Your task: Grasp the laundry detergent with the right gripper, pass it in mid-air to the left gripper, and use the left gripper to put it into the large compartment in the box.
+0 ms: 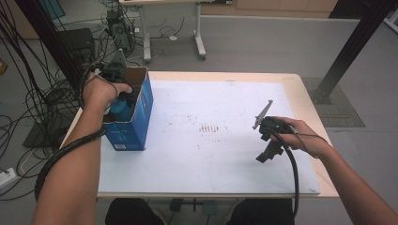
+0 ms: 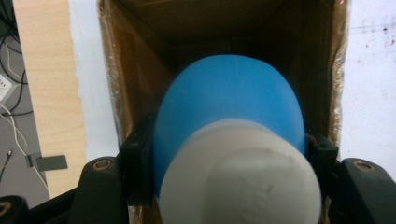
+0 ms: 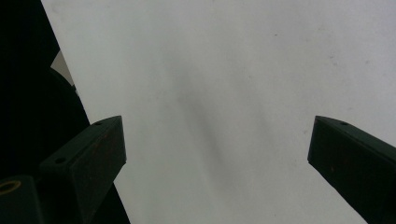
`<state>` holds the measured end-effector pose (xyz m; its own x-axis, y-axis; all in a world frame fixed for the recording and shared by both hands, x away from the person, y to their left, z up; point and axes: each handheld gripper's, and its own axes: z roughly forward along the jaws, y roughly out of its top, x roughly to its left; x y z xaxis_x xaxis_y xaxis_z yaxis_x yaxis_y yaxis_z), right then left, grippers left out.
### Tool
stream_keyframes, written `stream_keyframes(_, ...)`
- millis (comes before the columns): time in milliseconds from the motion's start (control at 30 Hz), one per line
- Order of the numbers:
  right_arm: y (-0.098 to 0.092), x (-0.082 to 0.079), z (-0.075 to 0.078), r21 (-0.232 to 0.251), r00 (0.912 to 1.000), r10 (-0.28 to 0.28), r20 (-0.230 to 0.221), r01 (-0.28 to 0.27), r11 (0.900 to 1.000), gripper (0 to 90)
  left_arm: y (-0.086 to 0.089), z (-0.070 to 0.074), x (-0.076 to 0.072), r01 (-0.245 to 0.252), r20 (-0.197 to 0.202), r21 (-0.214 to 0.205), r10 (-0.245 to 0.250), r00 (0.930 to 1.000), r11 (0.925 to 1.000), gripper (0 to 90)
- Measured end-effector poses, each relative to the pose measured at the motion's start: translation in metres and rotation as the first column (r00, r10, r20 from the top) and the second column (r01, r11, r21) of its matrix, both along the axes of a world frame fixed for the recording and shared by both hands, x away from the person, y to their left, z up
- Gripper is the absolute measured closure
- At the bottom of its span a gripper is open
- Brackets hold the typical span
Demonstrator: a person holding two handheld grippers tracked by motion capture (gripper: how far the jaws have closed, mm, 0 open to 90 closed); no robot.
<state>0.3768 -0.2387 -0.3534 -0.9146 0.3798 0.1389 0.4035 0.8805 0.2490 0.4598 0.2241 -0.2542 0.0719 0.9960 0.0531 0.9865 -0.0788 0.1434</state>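
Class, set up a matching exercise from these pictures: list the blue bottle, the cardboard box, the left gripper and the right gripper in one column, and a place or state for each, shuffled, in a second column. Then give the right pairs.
Column one
1. blue bottle
2. cardboard box
3. left gripper
4. right gripper

Column two
A. jaws apart over the white table top, nothing between them
B. stands at the table's left side, top open
C. partly inside the box, white cap toward the camera
D. jaws clamped on the bottle's sides

Pairs: 1-C, 2-B, 3-D, 4-A
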Motion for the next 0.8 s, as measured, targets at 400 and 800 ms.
stream_keyframes(400,0.002,0.0,-0.001,-0.007,1.0,0.005,-0.005,-0.005,1.0,4.1,-0.003,-0.016,0.001,0.008,-0.013,-0.002,-0.008,0.9999,1.0,37.7)
stream_keyframes(800,0.001,0.0,-0.002,-0.006,0.9999,0.009,-0.006,-0.009,0.9999,4.1,-0.003,-0.016,0.001,0.005,-0.011,-0.001,-0.005,0.9999,1.0,37.6)
